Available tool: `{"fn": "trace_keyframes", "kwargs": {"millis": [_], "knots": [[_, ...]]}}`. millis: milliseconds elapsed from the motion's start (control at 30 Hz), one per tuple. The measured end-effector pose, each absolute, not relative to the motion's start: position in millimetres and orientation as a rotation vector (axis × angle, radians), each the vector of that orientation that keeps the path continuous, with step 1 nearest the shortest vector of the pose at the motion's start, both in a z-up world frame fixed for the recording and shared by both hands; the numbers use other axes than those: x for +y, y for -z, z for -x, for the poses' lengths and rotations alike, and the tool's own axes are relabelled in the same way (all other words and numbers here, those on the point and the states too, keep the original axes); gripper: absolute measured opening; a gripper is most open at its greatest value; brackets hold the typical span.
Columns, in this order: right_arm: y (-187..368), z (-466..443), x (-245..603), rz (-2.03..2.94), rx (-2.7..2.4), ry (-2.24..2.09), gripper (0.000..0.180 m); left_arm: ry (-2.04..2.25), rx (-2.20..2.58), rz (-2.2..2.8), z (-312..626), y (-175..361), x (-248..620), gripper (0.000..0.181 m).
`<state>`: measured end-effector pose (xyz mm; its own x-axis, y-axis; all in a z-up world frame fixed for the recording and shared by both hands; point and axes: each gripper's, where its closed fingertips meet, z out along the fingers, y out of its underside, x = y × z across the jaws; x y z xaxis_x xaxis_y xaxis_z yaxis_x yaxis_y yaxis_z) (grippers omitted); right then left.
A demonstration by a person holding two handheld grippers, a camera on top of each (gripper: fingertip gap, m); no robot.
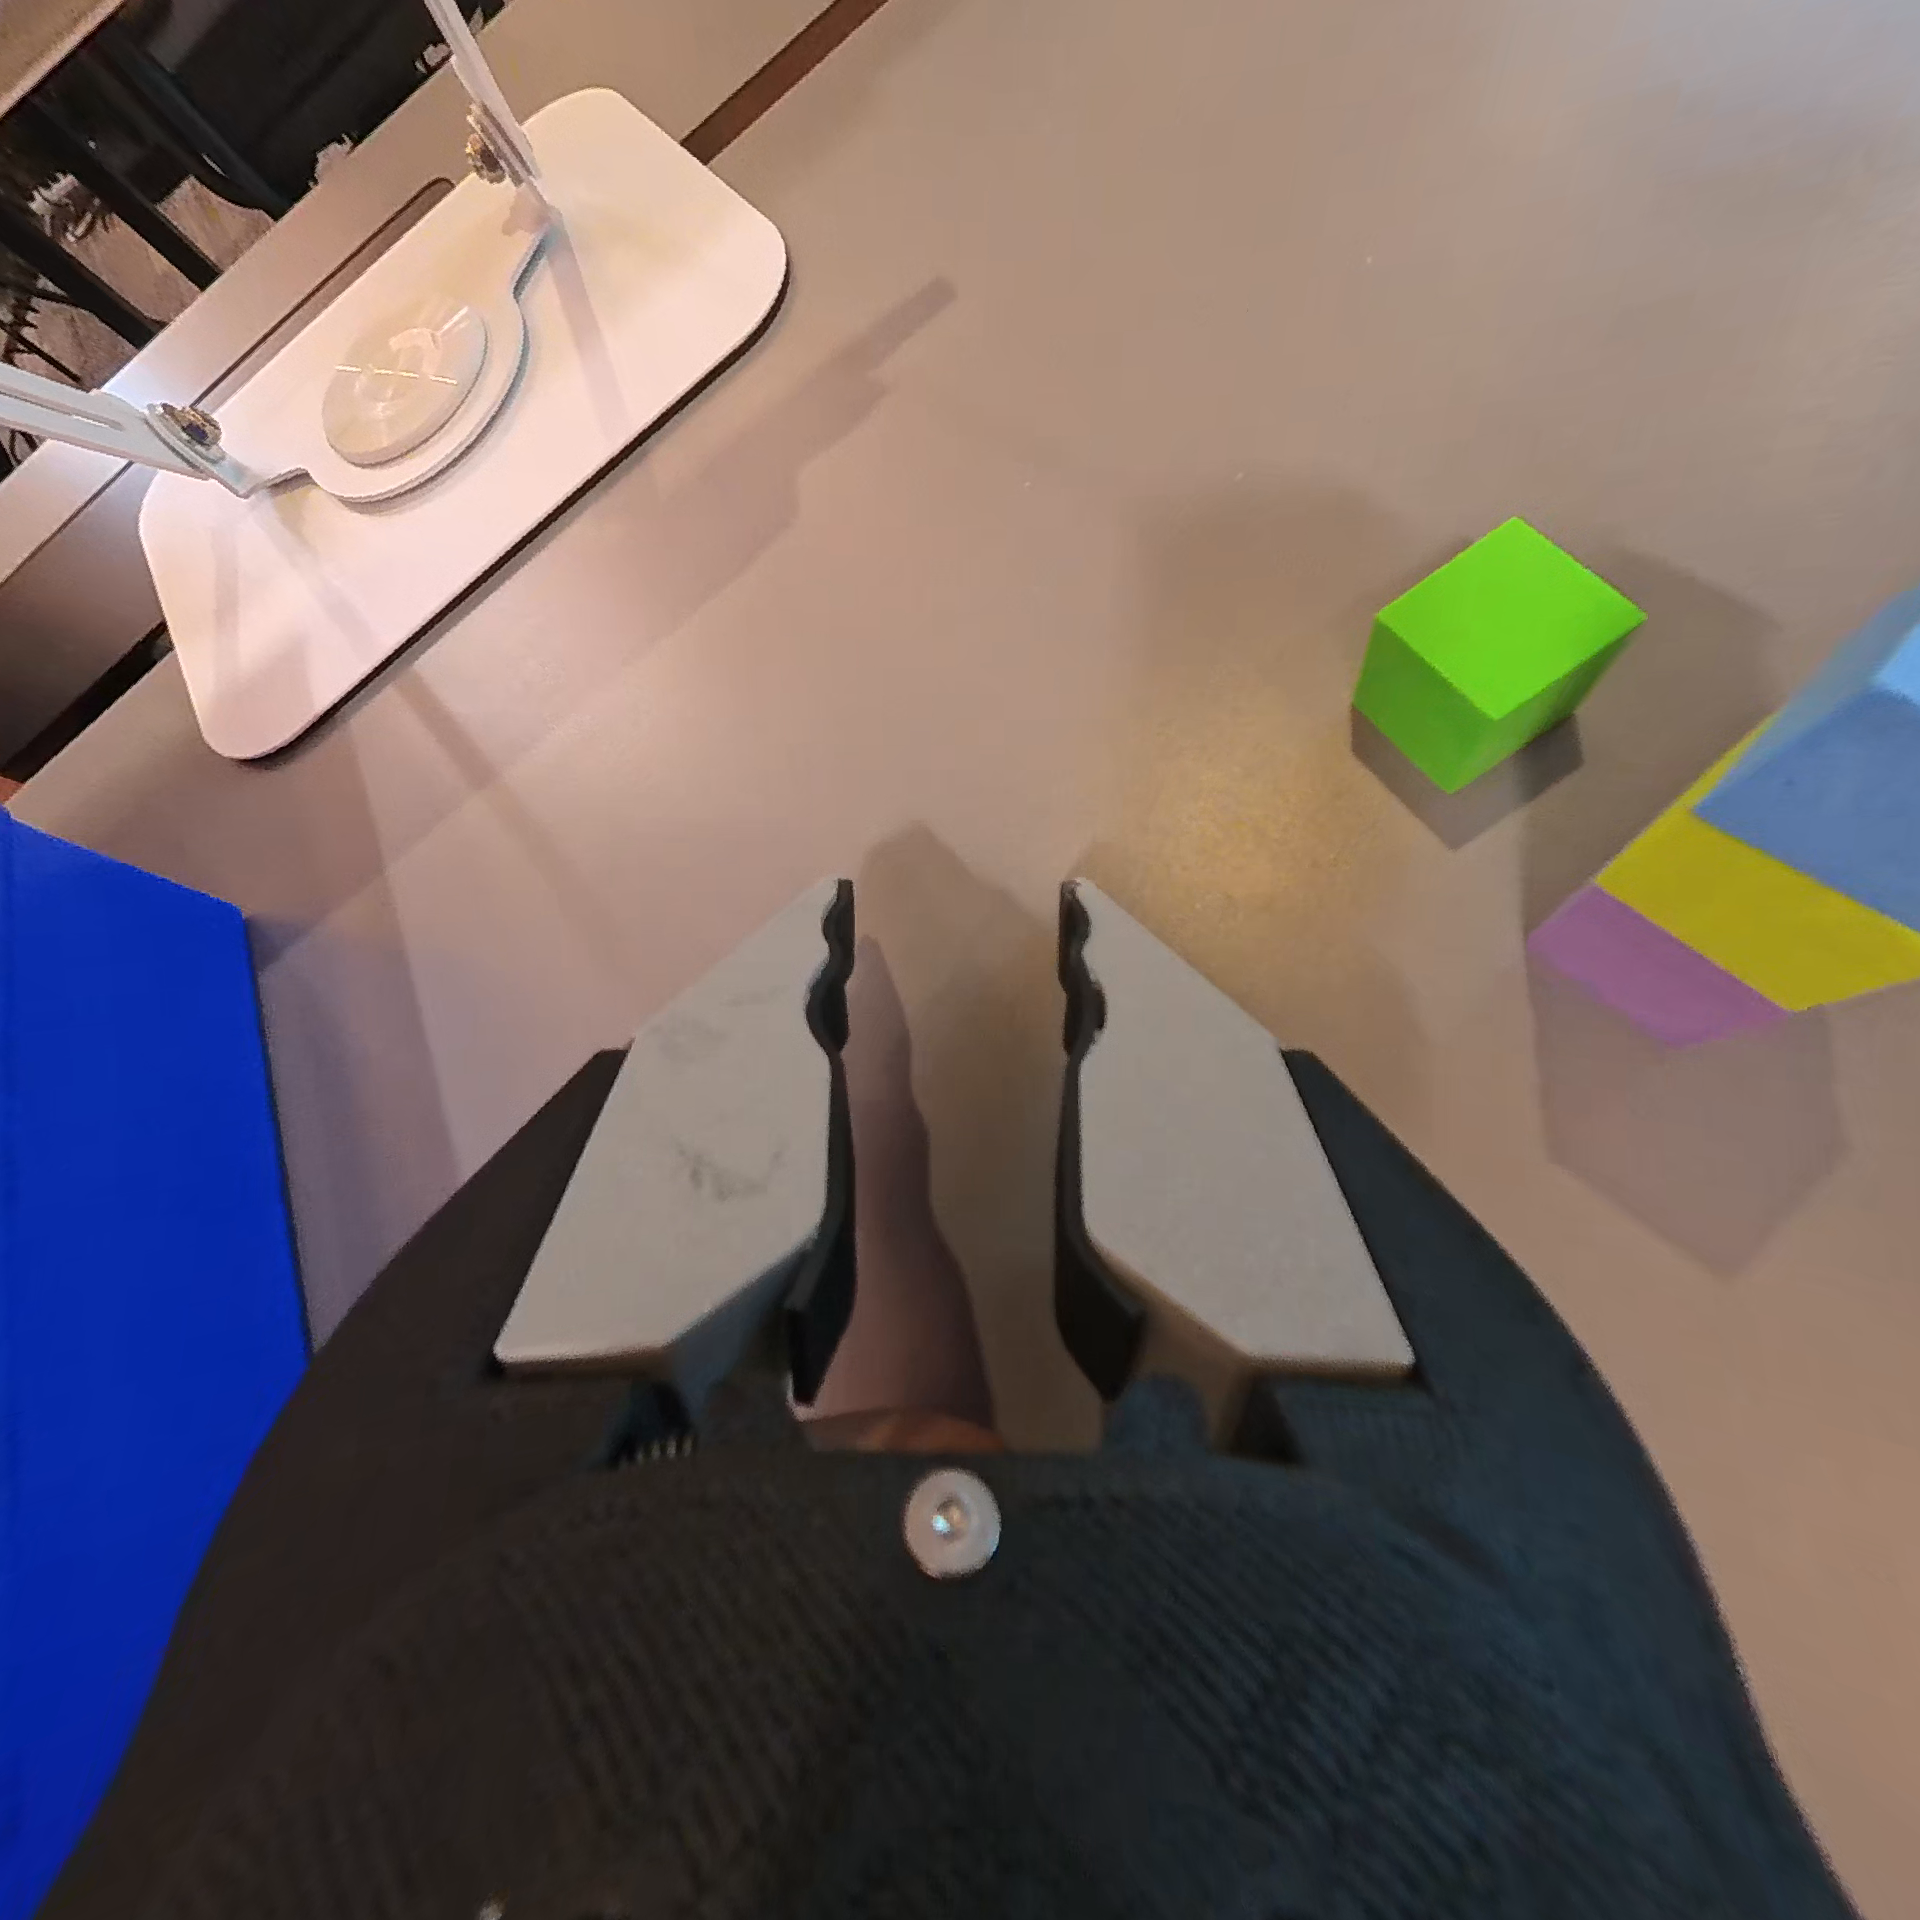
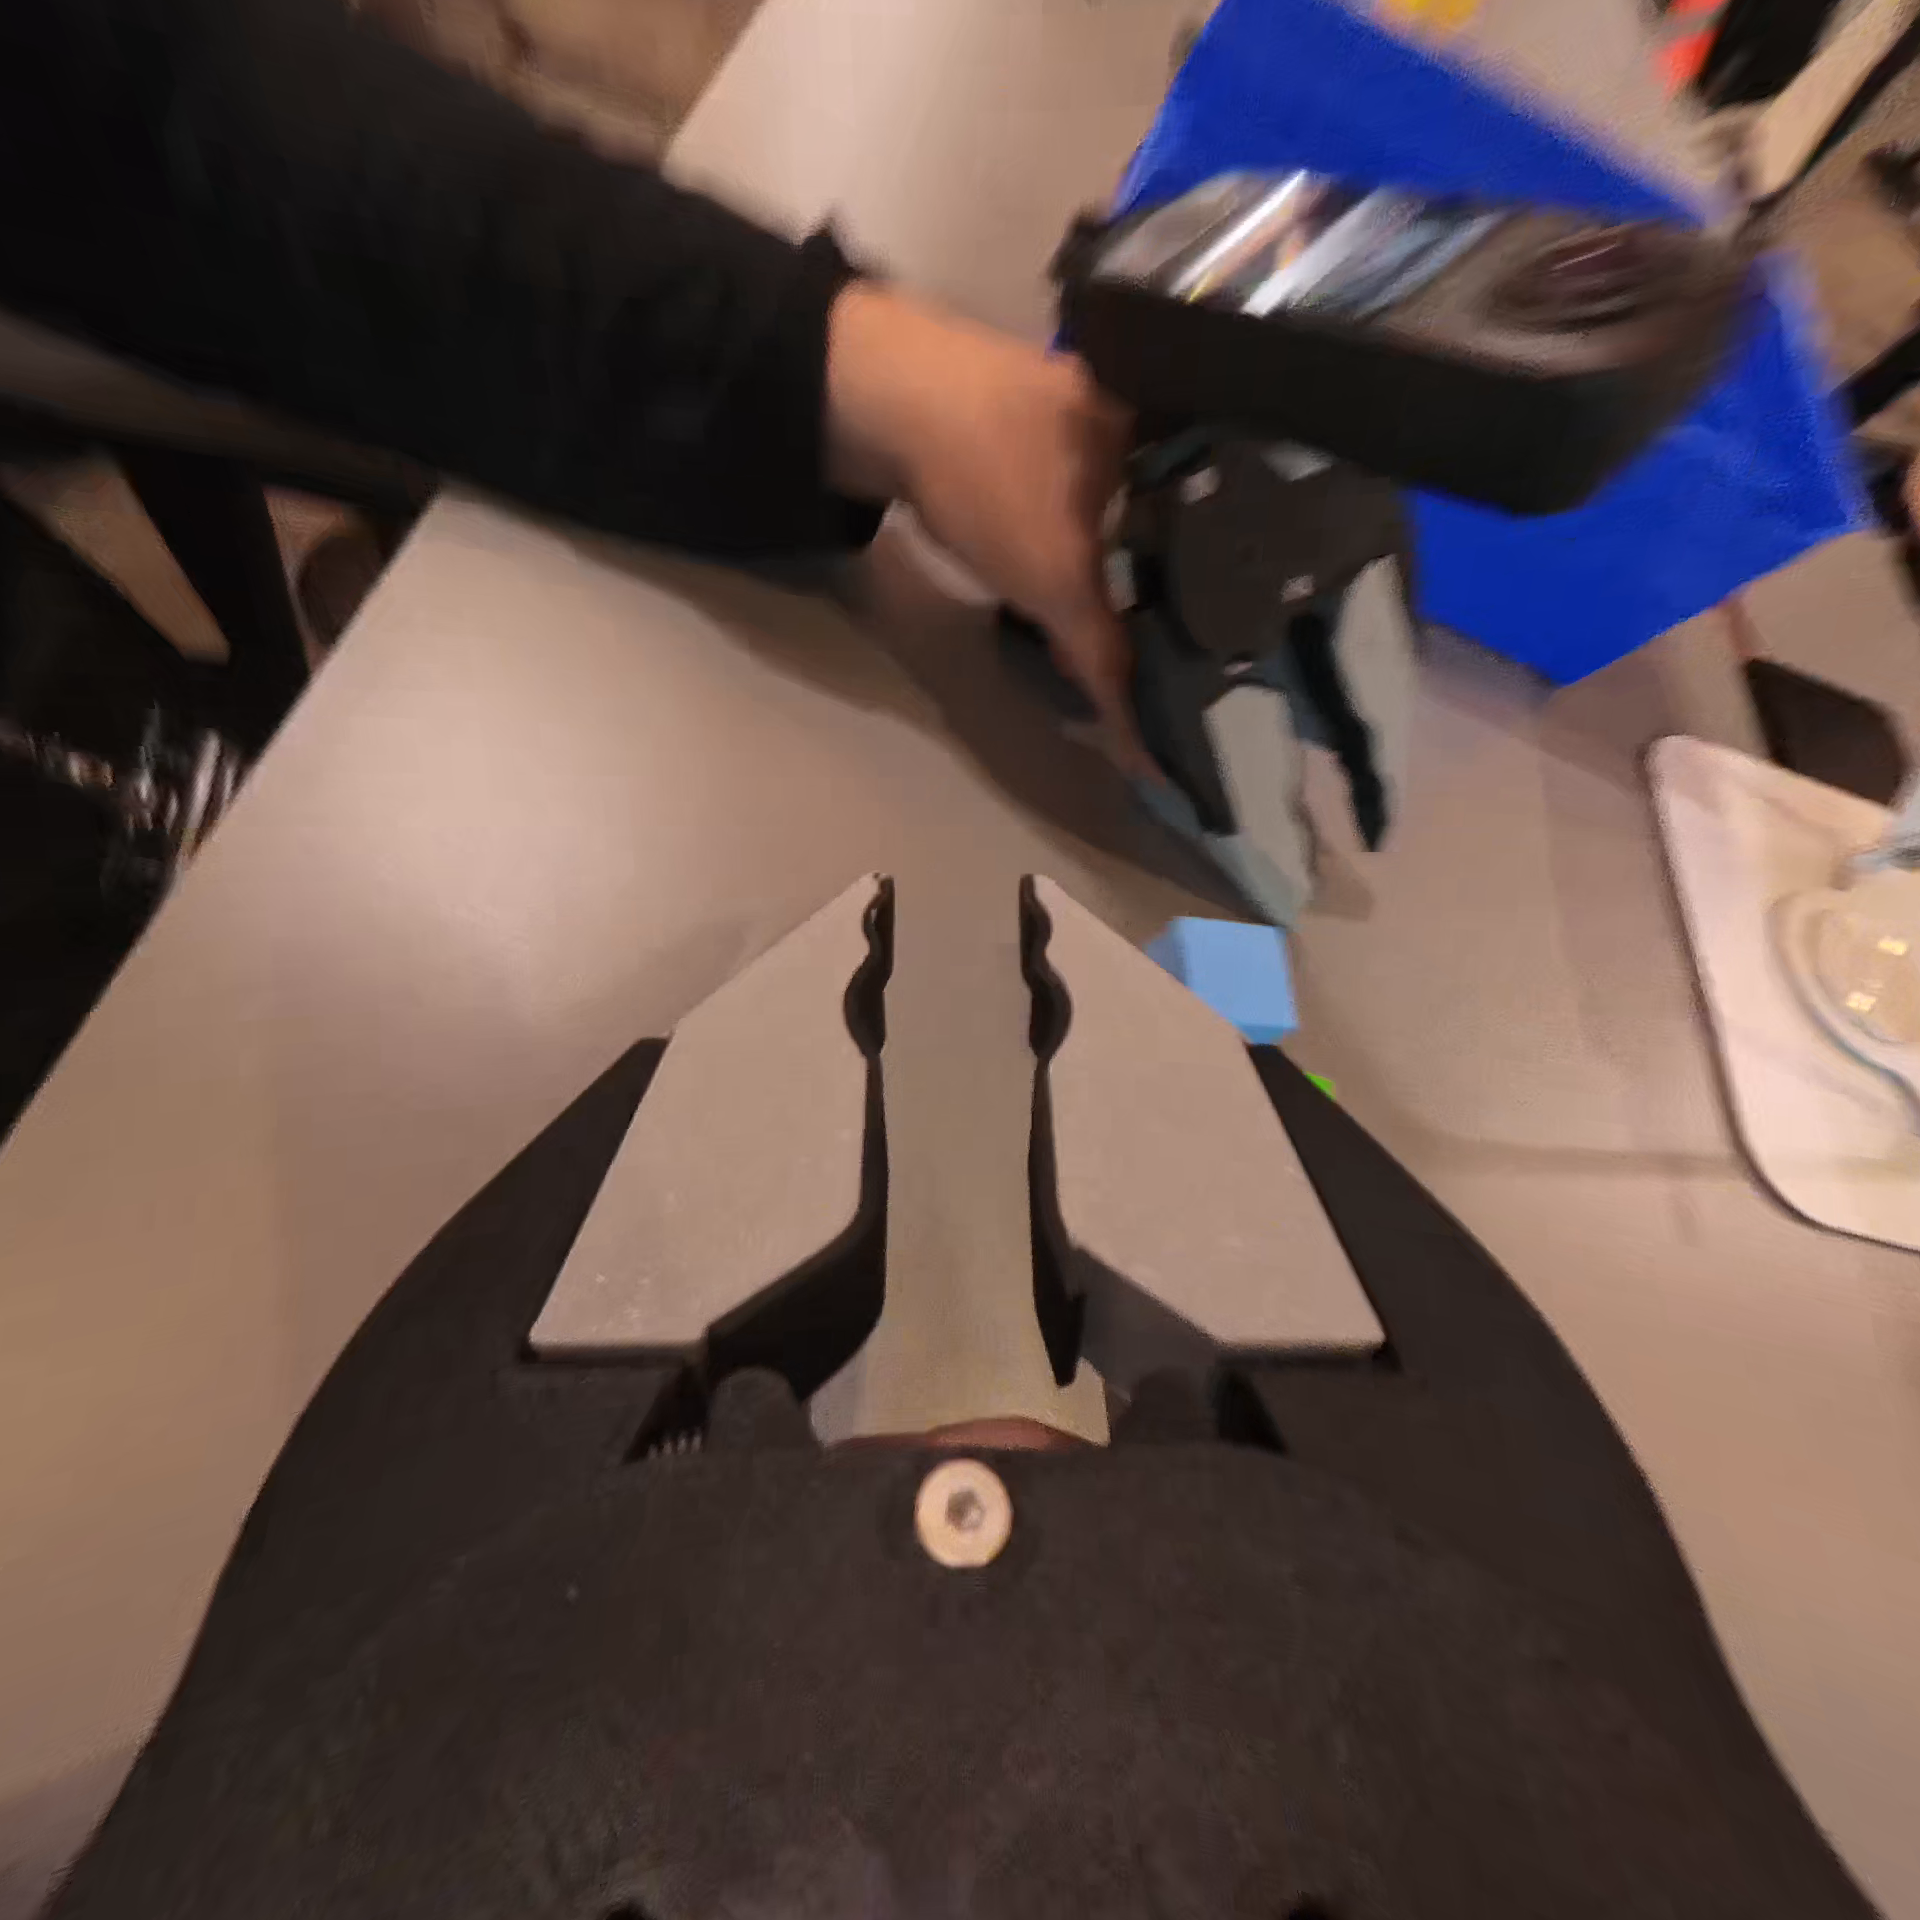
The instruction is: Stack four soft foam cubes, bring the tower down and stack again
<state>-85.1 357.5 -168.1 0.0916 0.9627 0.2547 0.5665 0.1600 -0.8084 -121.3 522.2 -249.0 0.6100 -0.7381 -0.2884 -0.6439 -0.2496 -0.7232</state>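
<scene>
Right tongs [image 2: 956, 894] apart, empty; left tongs [image 1: 956, 904] apart over table [image 1: 1039, 416].

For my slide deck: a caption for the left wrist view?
Left gripper, jaws open and empty, above the table beside a lone green cube and a three-cube stack.

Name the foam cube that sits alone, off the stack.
The green cube: it rests alone on the table, apart from the stacked purple, yellow and blue cubes.

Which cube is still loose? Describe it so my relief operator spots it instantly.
On the beige table, look right of the white stand base toward the three stacked cubes at the right edge. The green cube sits alone on the tabletop beside them, touching nothing, the only bright green one.
</scene>
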Motion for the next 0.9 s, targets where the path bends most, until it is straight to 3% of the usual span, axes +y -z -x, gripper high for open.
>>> {"fn": "trace_keyframes", "kwargs": {"millis": [100,267,467,633,700,733,900], "knots": [[133,43,402,1.544,-1.235,-0.516,0.016,0.146,1.093,1.973,121,249,522,0.037],[171,8,452,1.847,-0.975,-0.466,0.054,0.144,1.095,1.971,121,249,522,0.037],[227,28,463,1.914,-1.207,-0.282,0.048,0.141,1.098,1.969,121,249,522,0.037],[239,37,475,1.908,-1.262,-0.318,0.044,0.145,1.096,1.971,121,249,522,0.037],[244,42,475,1.902,-1.29,-0.365,0.038,0.147,1.096,1.972,121,249,522,0.037],[247,45,473,1.899,-1.309,-0.39,0.027,0.148,1.096,1.972,121,249,522,0.037],[240,43,468,1.868,-1.342,-0.396,0.025,0.143,1.097,1.97,121,249,522,0.037]]}}
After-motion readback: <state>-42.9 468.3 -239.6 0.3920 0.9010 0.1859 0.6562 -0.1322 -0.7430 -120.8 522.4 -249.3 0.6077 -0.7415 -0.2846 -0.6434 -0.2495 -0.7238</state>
